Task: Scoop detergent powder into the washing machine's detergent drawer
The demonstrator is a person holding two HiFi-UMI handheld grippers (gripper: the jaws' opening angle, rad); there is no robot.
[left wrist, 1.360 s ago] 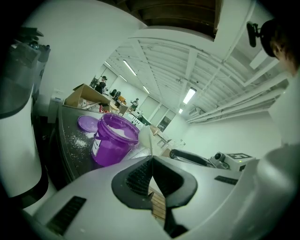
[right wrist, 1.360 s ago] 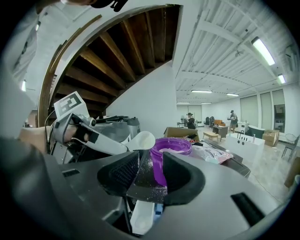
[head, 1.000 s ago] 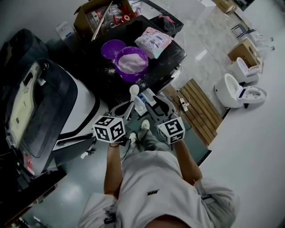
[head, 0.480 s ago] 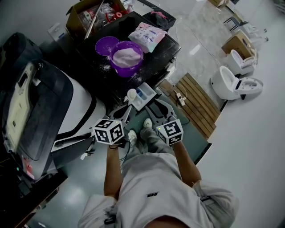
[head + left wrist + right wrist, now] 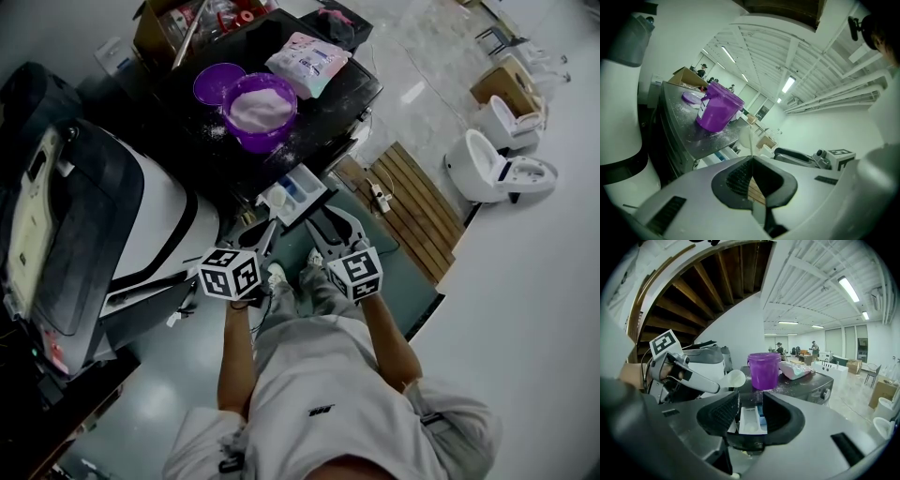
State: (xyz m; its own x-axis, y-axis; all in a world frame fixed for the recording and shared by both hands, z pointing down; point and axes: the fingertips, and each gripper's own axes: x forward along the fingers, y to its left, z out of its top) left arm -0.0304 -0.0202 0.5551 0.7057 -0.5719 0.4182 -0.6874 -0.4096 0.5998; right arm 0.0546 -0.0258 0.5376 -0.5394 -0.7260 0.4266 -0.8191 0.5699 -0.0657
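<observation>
Head view first: the left gripper [image 5: 268, 228] is pinching the handle of a small white scoop [image 5: 277, 197]. The scoop's long axis runs straight out ahead of the jaws, with its round bowl at the far end, right at the near left corner of the pulled-out detergent drawer [image 5: 305, 190]. The right gripper [image 5: 319, 223] sits just beside it, nose aimed at the same drawer. Further ahead of both, up on the dark washing machine top [image 5: 352, 98], there's a purple bucket [image 5: 258, 108] full of pale powder, with its lid [image 5: 216, 84] next to it and a pink bag [image 5: 309, 64] off to the right. In the left gripper view, the left gripper [image 5: 751, 161] has its jaws pressed together on the handle. You see the scoop [image 5: 750, 140] edge-on, just a thin pale line rising forward from the pads with a blurry bowl at the tip. The bucket [image 5: 717, 112] is ahead and to the left. In the right gripper view, the right gripper [image 5: 749, 416] has its jaws spread, and the white drawer [image 5: 751, 420] with a bluish compartment shows in the gap just ahead. I honestly can't tell if the pads touch it. The scoop [image 5: 732, 378] comes in from the left gripper [image 5: 712, 387] on the left side. Its handle points right and its cream bowl is above and ahead of the left jaw. I can't make out any powder in it.
</observation>
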